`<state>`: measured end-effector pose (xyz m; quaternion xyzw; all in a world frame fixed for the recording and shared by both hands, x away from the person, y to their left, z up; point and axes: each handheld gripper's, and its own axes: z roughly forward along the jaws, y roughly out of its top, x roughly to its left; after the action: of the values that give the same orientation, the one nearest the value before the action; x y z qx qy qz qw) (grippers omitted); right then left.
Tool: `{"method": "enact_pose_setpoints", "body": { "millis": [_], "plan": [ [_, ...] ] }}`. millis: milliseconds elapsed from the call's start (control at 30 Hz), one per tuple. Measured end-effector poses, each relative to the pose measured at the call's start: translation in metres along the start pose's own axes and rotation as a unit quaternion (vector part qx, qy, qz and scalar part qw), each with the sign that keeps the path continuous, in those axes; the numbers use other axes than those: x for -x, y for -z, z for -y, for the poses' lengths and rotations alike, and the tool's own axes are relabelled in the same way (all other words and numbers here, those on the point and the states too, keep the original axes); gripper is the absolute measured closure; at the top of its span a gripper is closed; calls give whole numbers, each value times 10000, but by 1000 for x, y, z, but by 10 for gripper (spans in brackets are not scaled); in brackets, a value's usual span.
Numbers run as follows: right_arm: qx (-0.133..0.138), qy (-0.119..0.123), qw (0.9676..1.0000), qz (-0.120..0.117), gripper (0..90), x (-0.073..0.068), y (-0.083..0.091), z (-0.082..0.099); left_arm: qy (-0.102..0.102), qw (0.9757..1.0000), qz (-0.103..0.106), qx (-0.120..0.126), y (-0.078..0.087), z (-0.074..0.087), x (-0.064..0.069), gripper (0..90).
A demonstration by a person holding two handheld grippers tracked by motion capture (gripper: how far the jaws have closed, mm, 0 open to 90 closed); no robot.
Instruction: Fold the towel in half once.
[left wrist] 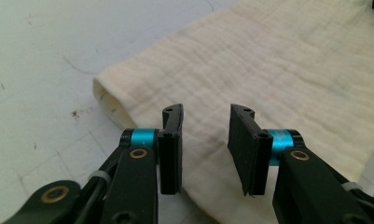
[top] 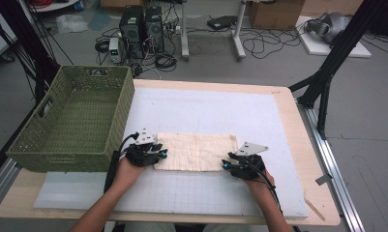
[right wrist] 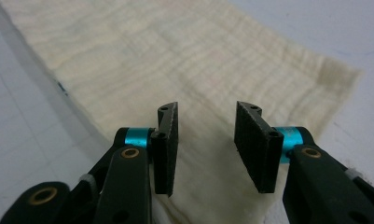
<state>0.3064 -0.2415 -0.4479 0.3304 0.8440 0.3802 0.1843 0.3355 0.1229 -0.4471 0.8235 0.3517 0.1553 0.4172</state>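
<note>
Folding of a cloth, seen at a release-and-regrasp stage. A cream, crinkled muslin cloth (top: 195, 152), already doubled into a flat rectangle, lies at the lower centre of the high view on the white gridded mat (top: 206, 113) that covers the pale wooden bench (top: 310, 159). An olive-green woven plastic basket (top: 78, 121) stands at the left of that view, just beside the cloth's left end and not touching it.

The left claw (top: 161, 153) sits at the cloth's left short edge and the right claw (top: 224, 165) at its lower right corner, each borne by a hand entering from the bottom of the frame. In the left gripper view the left claw (left wrist: 204, 140) stands partly open, its pads apart over the doubled edge, with cloth visible in the gap but nothing pinched. In the right gripper view the right claw (right wrist: 207, 142) is likewise partly open over the cloth's corner region, gripping nothing.

Judgement: one fold is complete and the cloth lies free. The next move calls for each claw to sink onto an edge, close on all layers together, and lift evenly, either for a further fold or for transfer to the basket.
</note>
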Motion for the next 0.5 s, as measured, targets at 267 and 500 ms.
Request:
{"method": "enact_pose_setpoints", "body": {
  "millis": [267, 500],
  "plan": [
    [23, -361, 9981, 492, 603, 15, 9, 11, -166, 9997, -142, 63, 0, 4, 3, 653],
    [3, -308, 9991, 304, 608, 7, 19, 18, -116, 9997, -201, 79, 3, 6, 1, 670]
  ]
}}
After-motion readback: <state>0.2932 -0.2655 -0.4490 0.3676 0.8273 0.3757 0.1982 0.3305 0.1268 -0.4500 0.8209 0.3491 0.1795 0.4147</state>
